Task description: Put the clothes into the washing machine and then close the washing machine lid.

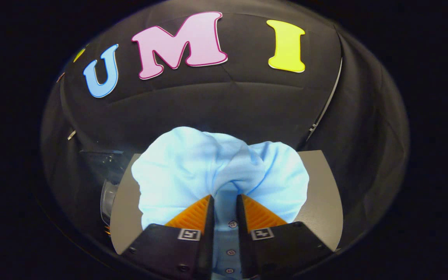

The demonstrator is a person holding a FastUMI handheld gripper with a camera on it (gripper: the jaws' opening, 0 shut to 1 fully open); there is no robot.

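A light blue buttoned shirt is bunched up just ahead of my fingers, over a grey table. My gripper is shut on the shirt: both fingers press a fold of the cloth with its button strip between them. The cloth billows out to both sides beyond the fingertips and hides the table's middle. To the left of the table, lower down, part of the washing machine shows as a dark box with a clear rounded piece; whether its lid is up I cannot tell.
The booth's black cloth wall rises right behind the table. A thin pale strip runs down the wall at the right. Bare table shows on either side of the shirt.
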